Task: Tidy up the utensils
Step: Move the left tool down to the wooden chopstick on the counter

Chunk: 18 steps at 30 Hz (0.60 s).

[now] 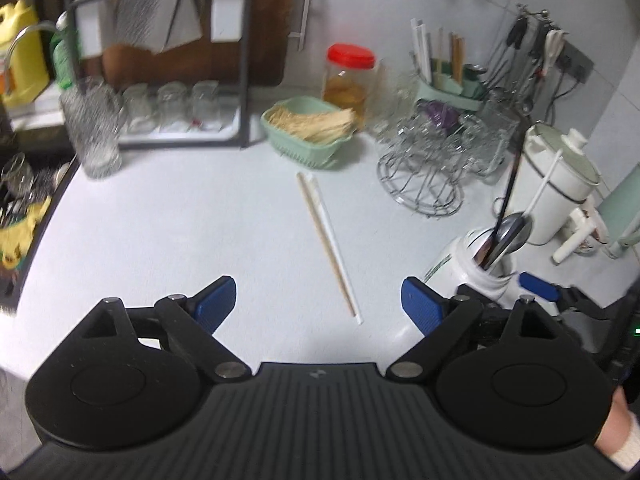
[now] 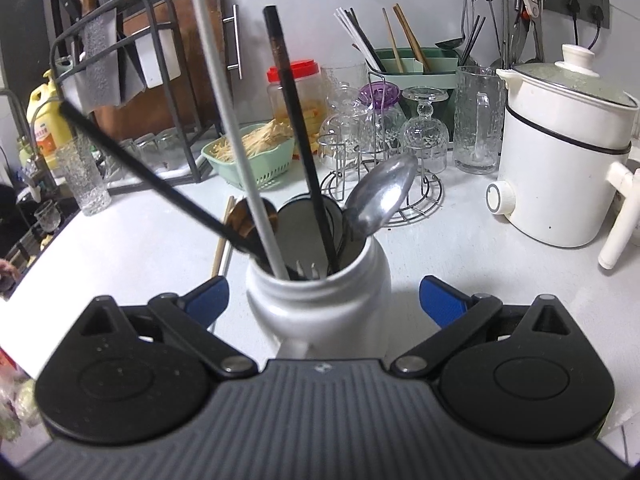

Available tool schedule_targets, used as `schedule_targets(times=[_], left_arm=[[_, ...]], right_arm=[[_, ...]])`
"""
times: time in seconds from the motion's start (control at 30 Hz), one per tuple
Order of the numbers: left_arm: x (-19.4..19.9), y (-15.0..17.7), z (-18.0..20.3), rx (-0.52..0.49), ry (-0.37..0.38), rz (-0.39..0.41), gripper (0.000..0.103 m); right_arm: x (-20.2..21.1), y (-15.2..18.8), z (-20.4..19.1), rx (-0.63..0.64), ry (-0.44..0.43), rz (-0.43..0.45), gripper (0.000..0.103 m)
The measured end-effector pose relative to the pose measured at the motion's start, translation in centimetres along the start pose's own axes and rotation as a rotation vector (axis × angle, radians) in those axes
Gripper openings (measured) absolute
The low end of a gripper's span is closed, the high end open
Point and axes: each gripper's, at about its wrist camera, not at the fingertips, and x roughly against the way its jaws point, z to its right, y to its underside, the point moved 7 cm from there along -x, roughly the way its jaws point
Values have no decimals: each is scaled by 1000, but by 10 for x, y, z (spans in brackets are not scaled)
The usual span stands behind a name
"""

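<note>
A wooden chopstick [image 1: 326, 244] and a white chopstick [image 1: 340, 258] lie side by side on the white counter [image 1: 180, 232]. My left gripper [image 1: 318, 286] hovers open just short of their near ends, with nothing between its pads. A white jar [image 2: 360, 280] stands between the wide-open jaws of my right gripper [image 2: 323, 286], and neither pad touches it. The jar holds a metal spoon [image 2: 380, 196], a white chopstick [image 2: 236, 136], a black chopstick [image 2: 298, 132], a long black handle [image 2: 140, 168] and a wooden spoon [image 2: 244, 216]. The left wrist view shows the same jar [image 1: 460, 264] at the right.
A green basket of thin sticks [image 1: 308, 128] and a red-lidded jar [image 1: 350, 76] stand behind the chopsticks. A wire rack of glasses [image 1: 432, 148], a green utensil holder [image 2: 412, 64] and a white electric pot [image 2: 560, 160] fill the right. A tall glass [image 1: 94, 132] and dish rack [image 1: 160, 60] stand left.
</note>
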Motion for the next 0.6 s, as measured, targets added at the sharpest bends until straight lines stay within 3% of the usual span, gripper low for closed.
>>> schedule_targets(times=[0.27, 0.6], left_arm=[[-16, 43, -14, 84, -24, -50, 92], [-15, 52, -23, 121, -42, -58, 91]], right_arm=[[16, 4, -8, 45, 24, 46, 102], [17, 3, -14, 32, 13, 46, 102]])
